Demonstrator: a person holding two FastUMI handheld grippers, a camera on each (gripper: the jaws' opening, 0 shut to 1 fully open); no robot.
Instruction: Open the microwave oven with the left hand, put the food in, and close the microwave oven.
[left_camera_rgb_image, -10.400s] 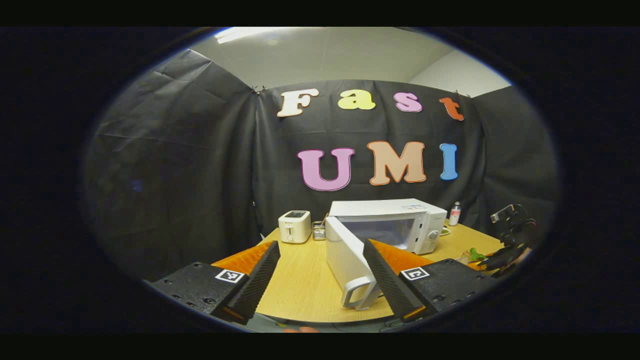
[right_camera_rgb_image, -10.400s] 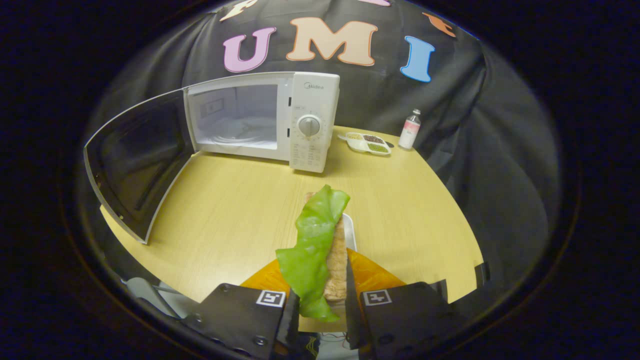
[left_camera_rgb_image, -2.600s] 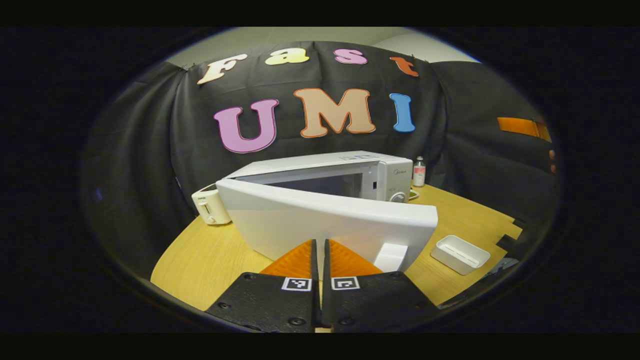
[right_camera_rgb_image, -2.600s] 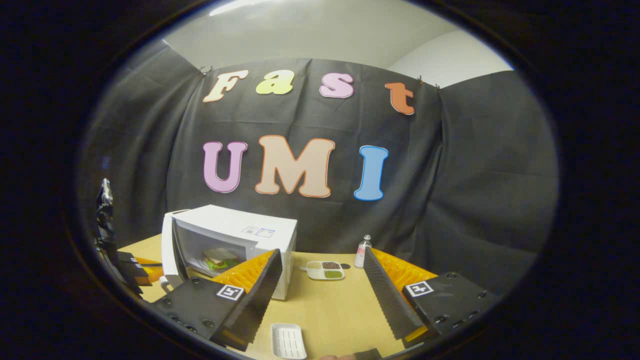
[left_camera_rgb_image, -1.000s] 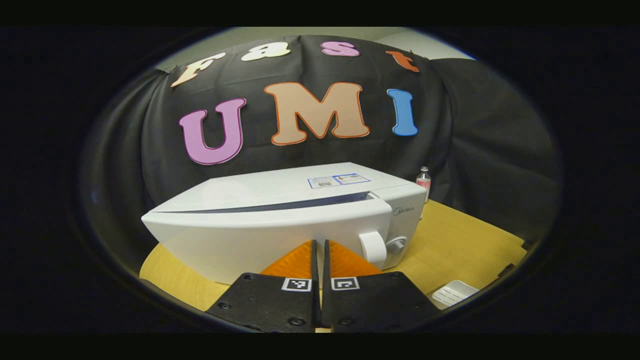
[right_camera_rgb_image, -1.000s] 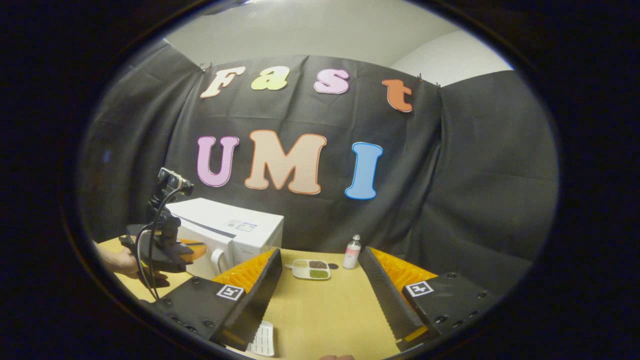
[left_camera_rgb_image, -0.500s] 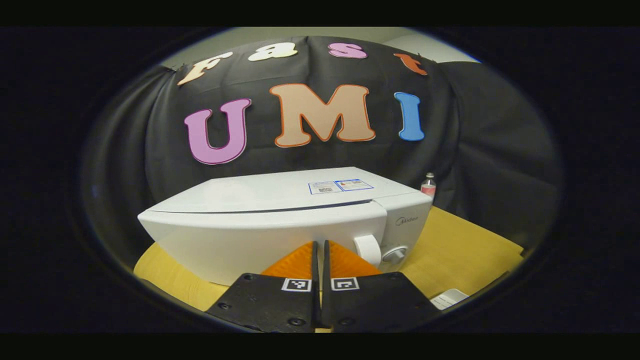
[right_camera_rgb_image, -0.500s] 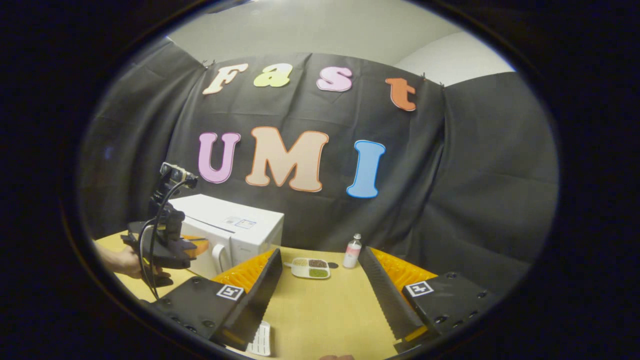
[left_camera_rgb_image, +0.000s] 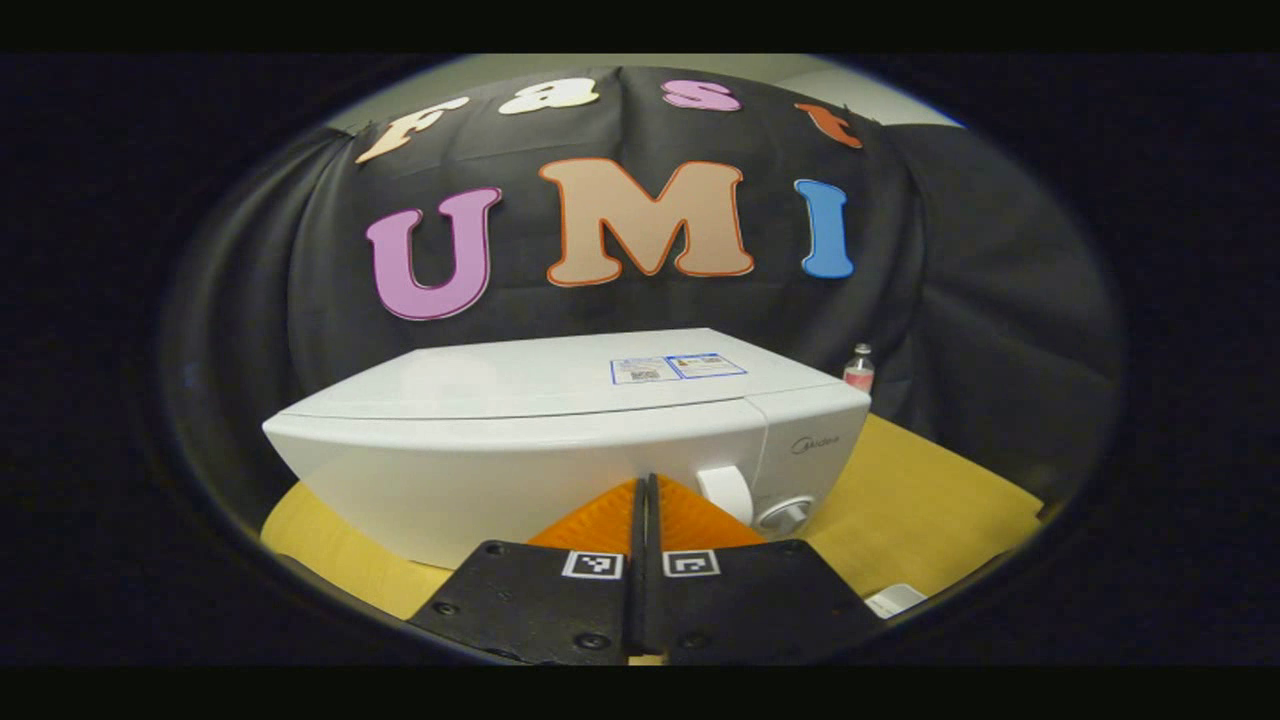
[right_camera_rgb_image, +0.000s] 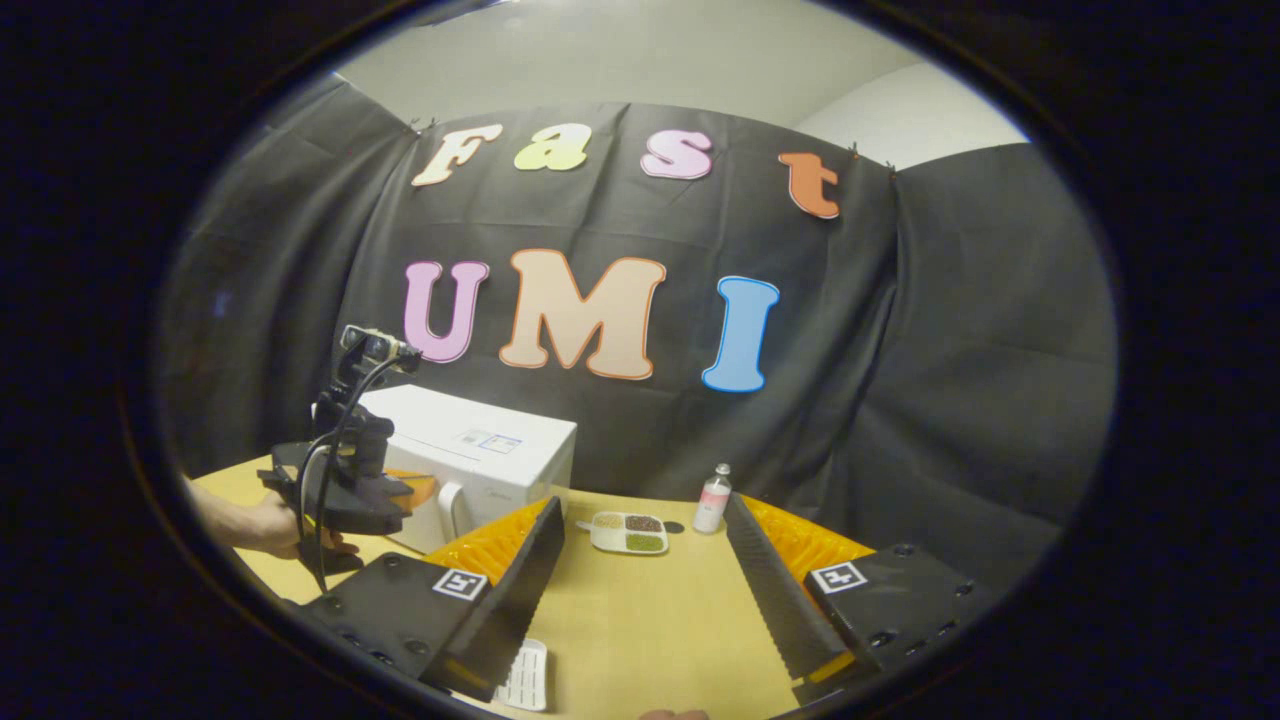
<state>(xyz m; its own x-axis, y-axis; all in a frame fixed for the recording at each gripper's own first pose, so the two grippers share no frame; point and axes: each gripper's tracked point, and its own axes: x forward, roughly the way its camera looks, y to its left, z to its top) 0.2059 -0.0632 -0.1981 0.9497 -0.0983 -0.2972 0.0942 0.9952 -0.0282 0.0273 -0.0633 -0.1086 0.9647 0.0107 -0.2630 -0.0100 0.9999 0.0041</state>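
Now that the gap seen a second ago is gone, the white boxy microwave oven (left_camera_rgb_image: 560, 440) looks shut, left gripper (left_camera_rgb_image: 645, 485) fingers together against its door, right gripper (right_camera_rgb_image: 640, 530) spread apart over the wooden table (right_camera_rgb_image: 650, 610); the task looks finished.

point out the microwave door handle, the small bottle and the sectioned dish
white microwave door handle (left_camera_rgb_image: 728, 493), left gripper view, front of the loop
small pink-labelled bottle (right_camera_rgb_image: 712, 501), right gripper view, its body
white sectioned dish (right_camera_rgb_image: 628, 533), right gripper view, centre divider
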